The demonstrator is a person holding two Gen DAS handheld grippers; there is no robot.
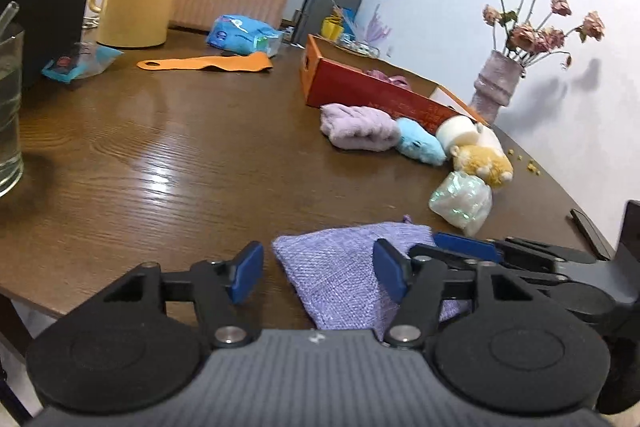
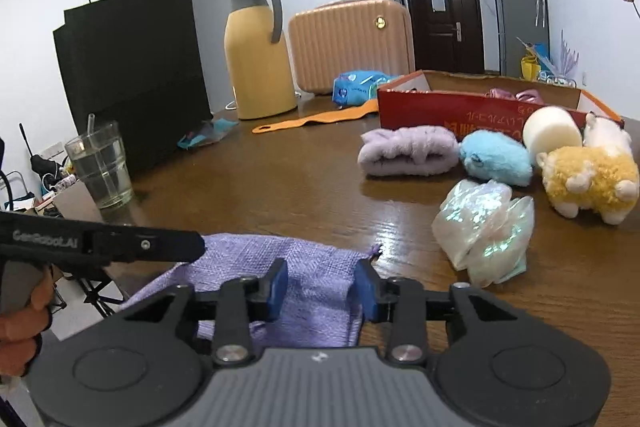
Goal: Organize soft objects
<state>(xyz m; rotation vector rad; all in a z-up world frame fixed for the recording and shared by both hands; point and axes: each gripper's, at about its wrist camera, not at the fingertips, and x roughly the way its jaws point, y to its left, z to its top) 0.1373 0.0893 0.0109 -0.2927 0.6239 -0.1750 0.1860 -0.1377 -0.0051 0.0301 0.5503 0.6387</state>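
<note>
Black gripper bodies fill the foreground of both views. Left gripper has its blue pads parted over a lilac pouch lying flat at the near edge of a brown table; neither pad presses the cloth. Right gripper (pads closer together, also apart) sits over the same pouch without pinching it. Farther on, well apart from the pouch, lie a shiny bundle, a yellow plush, a blue plush, a lilac towel and a white sponge, just beside a red box.
</note>
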